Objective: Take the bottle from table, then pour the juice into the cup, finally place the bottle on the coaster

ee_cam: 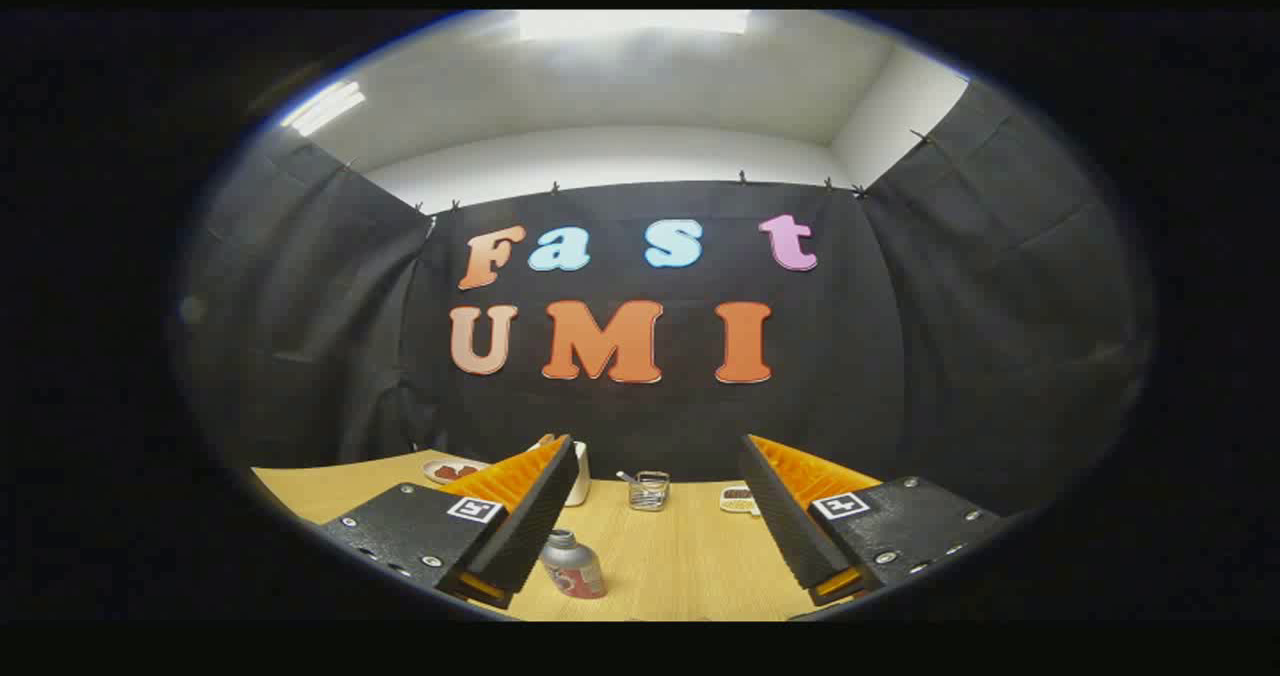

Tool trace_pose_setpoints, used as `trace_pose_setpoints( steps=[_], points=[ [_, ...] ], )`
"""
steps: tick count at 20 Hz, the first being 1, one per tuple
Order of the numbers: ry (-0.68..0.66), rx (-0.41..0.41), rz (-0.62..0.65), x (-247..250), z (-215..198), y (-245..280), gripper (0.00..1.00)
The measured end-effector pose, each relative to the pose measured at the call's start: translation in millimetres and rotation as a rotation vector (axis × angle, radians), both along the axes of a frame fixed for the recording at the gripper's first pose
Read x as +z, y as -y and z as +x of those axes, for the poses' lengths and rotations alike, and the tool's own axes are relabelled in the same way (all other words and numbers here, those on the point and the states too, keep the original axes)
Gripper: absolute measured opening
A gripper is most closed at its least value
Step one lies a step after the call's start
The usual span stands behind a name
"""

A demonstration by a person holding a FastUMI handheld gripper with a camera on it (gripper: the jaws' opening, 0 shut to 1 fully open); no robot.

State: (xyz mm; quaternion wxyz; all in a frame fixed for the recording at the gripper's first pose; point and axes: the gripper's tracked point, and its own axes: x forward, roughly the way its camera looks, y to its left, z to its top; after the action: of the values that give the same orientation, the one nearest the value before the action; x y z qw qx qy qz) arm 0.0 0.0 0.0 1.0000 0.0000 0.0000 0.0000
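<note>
A small silver bottle (573, 564) with a red label and a grey cap stands upright on the wooden table (680, 566), close to the inner side of my left finger. My gripper (655, 456) is open, its fingers wide apart and raised above the table, with nothing between them. A white cup (578, 473) stands at the far side of the table, partly hidden behind the left finger. I cannot make out a coaster for certain.
A clear glass (648, 490) holding a metal utensil stands at the table's far edge between the fingers. A small white dish (738, 499) with something dark lies beside the right finger. A plate (452, 471) with red pieces lies beyond the left finger.
</note>
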Motion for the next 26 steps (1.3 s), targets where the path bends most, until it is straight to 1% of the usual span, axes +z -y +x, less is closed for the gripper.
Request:
trace_pose_setpoints(
  steps=[3,8,12,16,21,24,26],
  points=[
    [-0.009,0.027,0.044,1,1,-3,0.97],
    [0.01,0.019,0.005,8,0,-6,0.97],
    [0.007,0.022,0.028,12,0,-7,0.96],
    [0.007,0.014,0.022,13,1,-6,0.97],
    [-0.006,0.006,0.012,0,2,-8,0.96],
    [-0.024,0.022,0.026,-13,4,-14,0.97],
    [-0.039,0.024,0.012,-26,6,-18,0.96]
  ],
)
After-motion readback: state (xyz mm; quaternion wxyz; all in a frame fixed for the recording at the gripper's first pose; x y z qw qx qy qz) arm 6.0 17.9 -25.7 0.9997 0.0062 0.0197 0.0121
